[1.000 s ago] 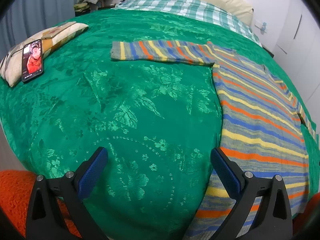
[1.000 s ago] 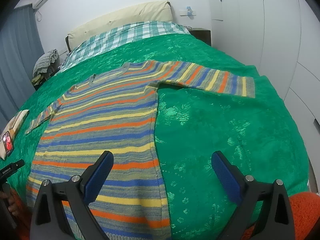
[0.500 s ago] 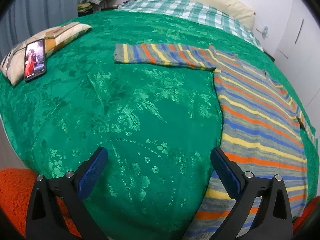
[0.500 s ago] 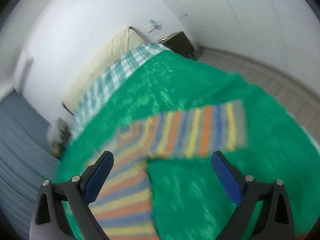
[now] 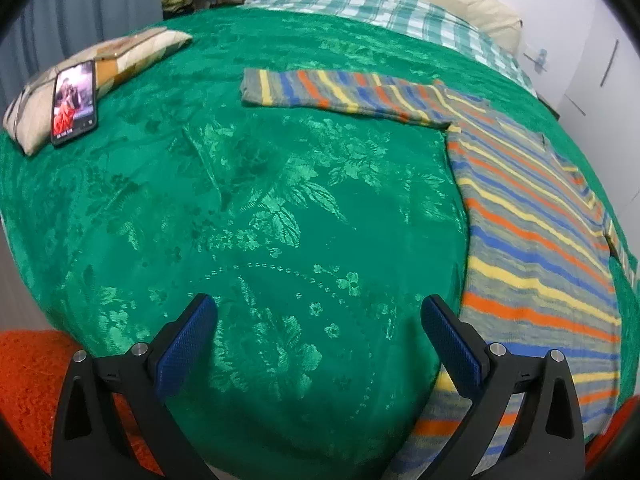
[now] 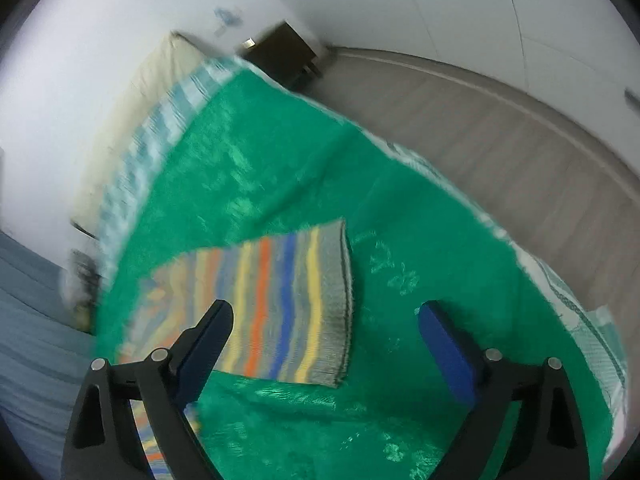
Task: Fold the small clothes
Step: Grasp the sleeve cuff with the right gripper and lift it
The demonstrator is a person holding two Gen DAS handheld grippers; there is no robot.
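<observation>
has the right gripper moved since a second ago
Yes. The right gripper has swung toward the striped sweater's sleeve cuff, which now lies close before its open jaws on the green bedspread.

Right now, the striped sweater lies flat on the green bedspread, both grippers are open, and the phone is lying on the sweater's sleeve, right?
Not quite. The phone rests on a cushion well away from the sweater, as the left wrist view shows. The rest holds: the sweater lies flat on the green bedspread, and the left gripper and right gripper are open.
</observation>
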